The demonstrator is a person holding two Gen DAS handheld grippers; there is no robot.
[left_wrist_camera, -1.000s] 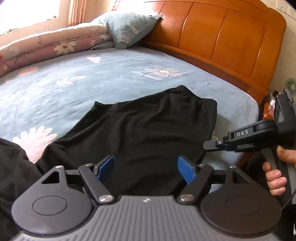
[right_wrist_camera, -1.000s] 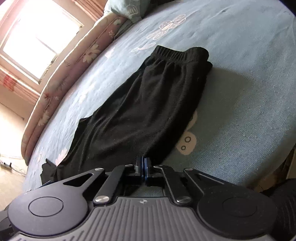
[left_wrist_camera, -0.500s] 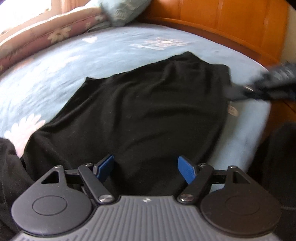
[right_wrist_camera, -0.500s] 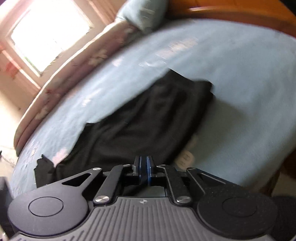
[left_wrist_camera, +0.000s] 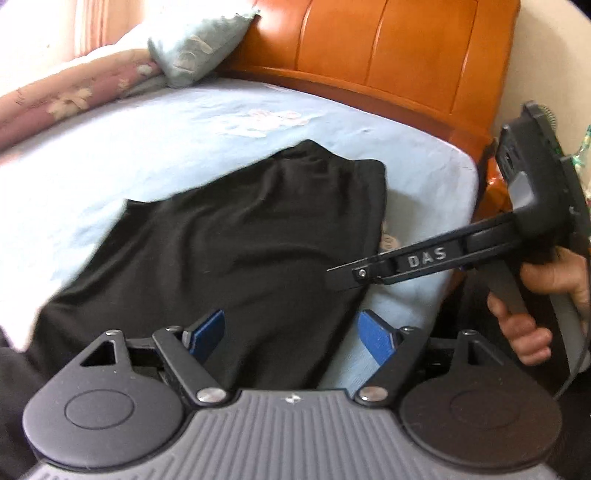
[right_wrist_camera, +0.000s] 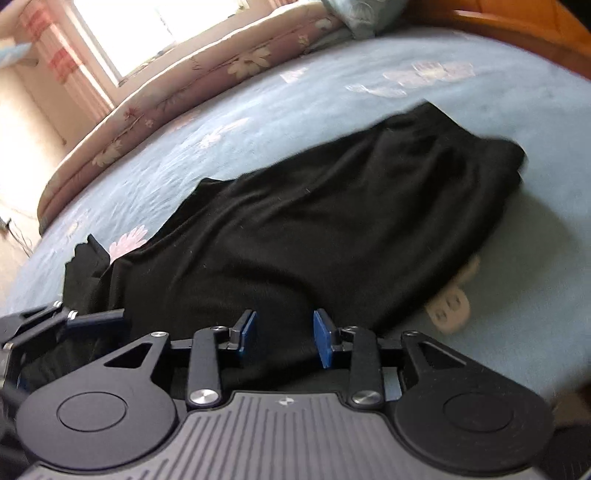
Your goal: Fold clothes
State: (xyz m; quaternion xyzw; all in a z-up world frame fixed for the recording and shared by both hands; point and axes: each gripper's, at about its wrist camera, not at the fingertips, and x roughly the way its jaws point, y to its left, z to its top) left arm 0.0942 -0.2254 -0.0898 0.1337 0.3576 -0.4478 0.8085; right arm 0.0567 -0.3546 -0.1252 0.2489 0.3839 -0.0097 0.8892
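A black garment [left_wrist_camera: 236, 251] lies flat on the light blue bedsheet [left_wrist_camera: 147, 147], its elastic waistband toward the headboard. My left gripper [left_wrist_camera: 291, 332] stands open over the garment's near end, and no cloth sits between its blue pads [left_wrist_camera: 207, 330]. A hand [left_wrist_camera: 535, 295] holds the right gripper [left_wrist_camera: 340, 278], which reaches in from the right over the garment's right edge. In the right wrist view the right gripper [right_wrist_camera: 284, 336] hovers above the black garment [right_wrist_camera: 332, 229]. Its jaws are opening, with a clear gap and no cloth pinched. The left gripper's finger [right_wrist_camera: 92, 317] shows at the left edge.
An orange wooden headboard [left_wrist_camera: 369, 55] runs behind the bed, with a pale blue pillow [left_wrist_camera: 195, 44] and a rolled floral quilt [right_wrist_camera: 166, 99] along the far side. A bright window [right_wrist_camera: 155, 33] lies beyond. The mattress edge [left_wrist_camera: 461, 206] drops off at the right.
The right gripper's pads were pressed together and now stand apart. It has swung in over the garment's right edge. The left gripper stays open and has shifted slightly over the garment.
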